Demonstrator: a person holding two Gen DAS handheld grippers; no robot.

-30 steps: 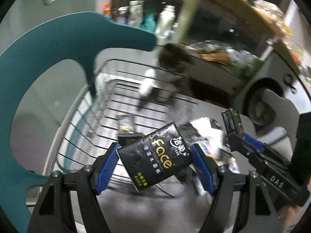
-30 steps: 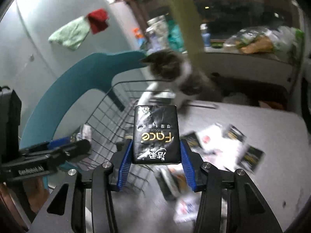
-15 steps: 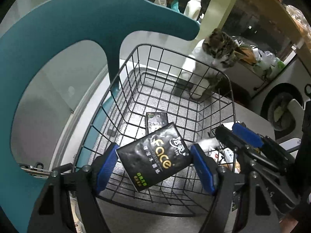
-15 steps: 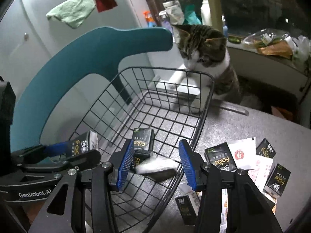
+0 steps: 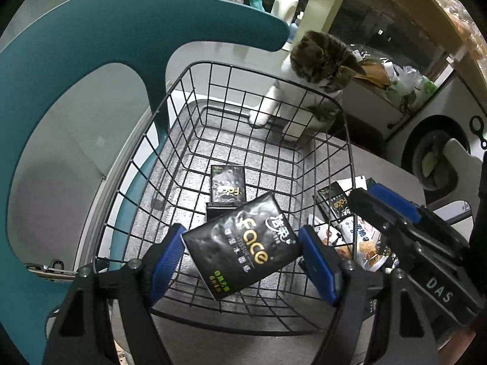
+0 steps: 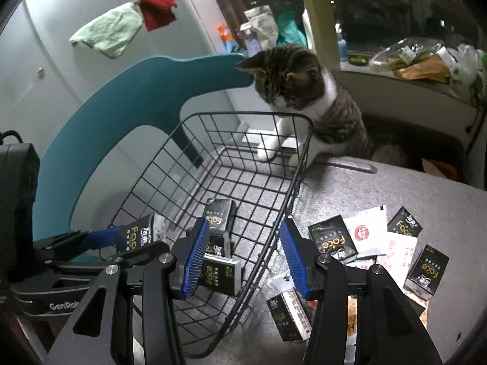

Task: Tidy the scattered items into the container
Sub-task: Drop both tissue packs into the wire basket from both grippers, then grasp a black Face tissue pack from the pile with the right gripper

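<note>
Drop step: your left gripper (image 5: pixel 242 261) pinches a tissue pack (image 5: pixel 243 245) over the basket (image 5: pixel 170 103), w/ others already in. Spread those jaws next. Right gripper (image 6: pixel 245 254) is spread, empty; more packs (image 6: pixel 331 241) lie on counter (image 6: pixel 426 194). Cat (image 6: pixel 304 91) at far rim

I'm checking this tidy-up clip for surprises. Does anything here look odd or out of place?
Yes: a cat stands at the far end of the wire basket, both front paws reaching over its rim toward the inside. It could get in the way of the tissue pack that the left gripper holds above the basket.
</note>
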